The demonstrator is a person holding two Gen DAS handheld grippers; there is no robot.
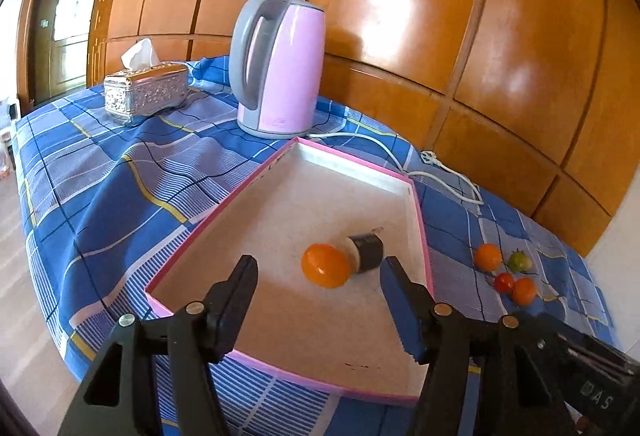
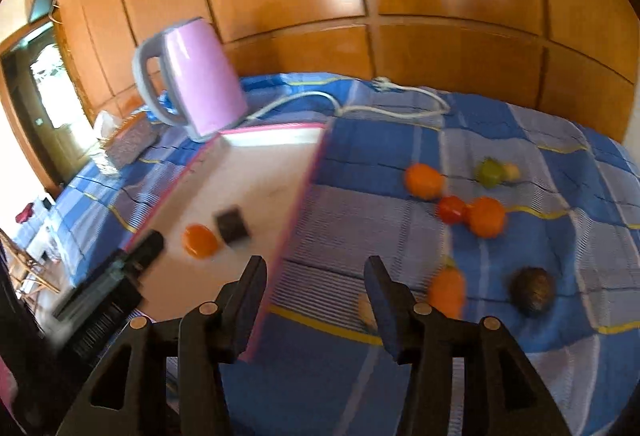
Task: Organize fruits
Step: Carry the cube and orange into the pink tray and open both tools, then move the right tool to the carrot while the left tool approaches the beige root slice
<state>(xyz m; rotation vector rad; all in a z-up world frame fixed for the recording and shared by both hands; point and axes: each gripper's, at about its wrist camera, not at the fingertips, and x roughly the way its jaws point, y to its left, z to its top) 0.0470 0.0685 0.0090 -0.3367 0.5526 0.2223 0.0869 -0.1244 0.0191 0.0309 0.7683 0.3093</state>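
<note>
An orange fruit (image 1: 325, 265) is seen lying inside the pink-edged tray (image 1: 422, 220), touching a short dark roll with a pale end (image 1: 365, 251) just to its right. Both rest on the white floor of the tray, toward its near right part. The left gripper (image 1: 318, 282) is held above the near part of the tray; its fingers stand apart and nothing is clamped between them. The right gripper (image 2: 315, 286) is found over the right edge of the tray, its fingers also apart and empty. On the blue checked cloth (image 2: 540, 164), right of the tray, more fruits are scattered: an orange one (image 2: 424, 181), a green one (image 2: 491, 173), a red one (image 2: 452, 209), another orange one (image 2: 486, 217) and a dark brown one (image 2: 533, 290). A pink kettle (image 1: 280, 66) stands at the far side, and a silver tissue box (image 1: 146, 92) left of it.
</note>
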